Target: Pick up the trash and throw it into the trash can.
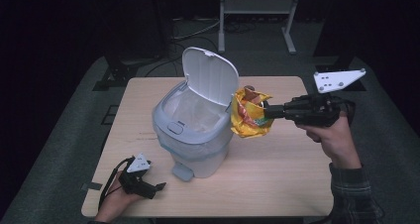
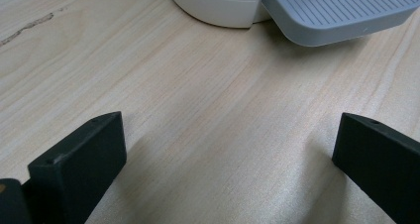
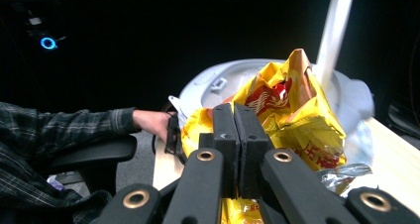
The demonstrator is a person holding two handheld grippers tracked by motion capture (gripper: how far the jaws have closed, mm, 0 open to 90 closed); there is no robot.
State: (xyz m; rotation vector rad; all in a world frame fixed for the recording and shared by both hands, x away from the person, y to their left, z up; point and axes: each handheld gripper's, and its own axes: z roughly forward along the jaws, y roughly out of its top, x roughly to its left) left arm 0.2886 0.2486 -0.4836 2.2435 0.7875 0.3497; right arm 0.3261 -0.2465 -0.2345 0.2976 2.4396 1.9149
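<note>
- While carrying rubbish toward the bin: wooden table serving as work surface, bearing everything below.
- White pedal bin near the table's middle, lid tipped up and back, liner exposed, so ready to receive from above.
- Yellow snack bag crumpled, lifted off the table, just right of the bin's rim, touching or nearly touching the raised lid; not yet over the opening.
- Right gripper pointing level toward the bin, jaws pressed together on the bag's edge to keep it from slipping.
- Left gripper resting at the near left corner, jaws wide apart, empty, aimed at the grey pedal, seemingly placed to press it.
</note>
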